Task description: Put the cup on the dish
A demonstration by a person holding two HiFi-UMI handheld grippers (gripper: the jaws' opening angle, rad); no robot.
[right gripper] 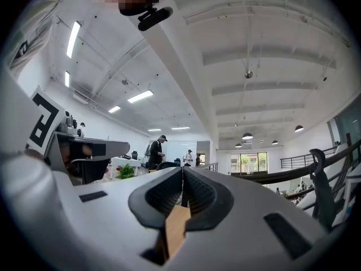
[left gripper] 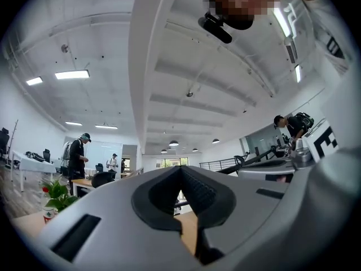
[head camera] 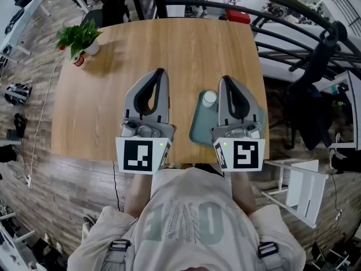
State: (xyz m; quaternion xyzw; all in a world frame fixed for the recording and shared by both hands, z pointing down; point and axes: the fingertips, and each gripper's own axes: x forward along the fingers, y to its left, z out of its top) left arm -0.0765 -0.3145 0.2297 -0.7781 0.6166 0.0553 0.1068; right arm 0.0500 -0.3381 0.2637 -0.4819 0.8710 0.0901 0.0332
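Observation:
A small white cup (head camera: 209, 98) stands at the far left corner of a teal dish (head camera: 198, 130) near the table's front right; it looks to be inside the dish's rim. My right gripper (head camera: 225, 79) lies over the dish's right part with its jaws shut and empty, its tip just right of the cup. The left gripper (head camera: 161, 72) rests on the bare wood to the left of the dish, also shut on nothing. In both gripper views the closed jaws (left gripper: 181, 168) (right gripper: 183, 170) point up and outward at the ceiling, and neither cup nor dish shows there.
The wooden table (head camera: 186, 49) carries a potted plant (head camera: 80, 37) and a small red-and-white can (head camera: 80, 61) at its far left corner. A black chair (head camera: 313, 95) and a white stool (head camera: 299, 188) stand off the right edge. People stand far back in the room (left gripper: 78, 154).

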